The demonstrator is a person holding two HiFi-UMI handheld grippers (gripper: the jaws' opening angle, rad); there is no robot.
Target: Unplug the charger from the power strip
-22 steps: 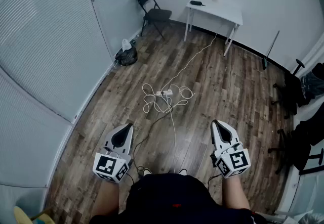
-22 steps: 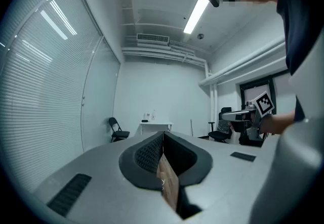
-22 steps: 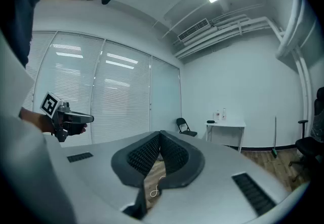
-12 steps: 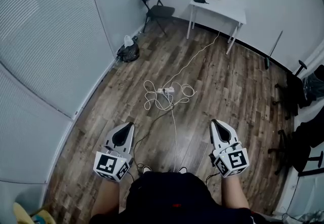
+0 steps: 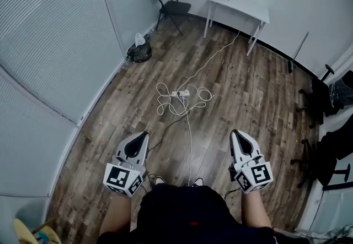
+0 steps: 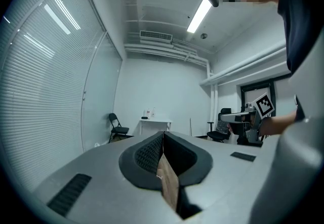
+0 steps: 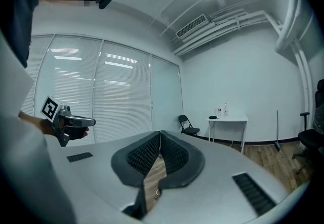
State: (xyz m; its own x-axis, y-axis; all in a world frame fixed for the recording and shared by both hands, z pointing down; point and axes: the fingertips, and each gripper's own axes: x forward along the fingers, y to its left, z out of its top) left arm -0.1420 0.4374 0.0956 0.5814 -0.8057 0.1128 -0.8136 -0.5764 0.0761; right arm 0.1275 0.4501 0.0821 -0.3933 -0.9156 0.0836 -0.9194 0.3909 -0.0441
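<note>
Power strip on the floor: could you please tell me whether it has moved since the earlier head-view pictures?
No. The power strip keeps its place among the cable loops and relative to the white table; only the camera's view shifted slightly.

No legible text, brand, number or sign appears. The left gripper [image 5: 144, 134] and right gripper [image 5: 236, 133] bear only black-and-white square marker patterns, without characters.

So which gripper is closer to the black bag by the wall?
Left. The bag lies almost straight ahead of the left gripper; the right gripper is farther off, to the right.
</note>
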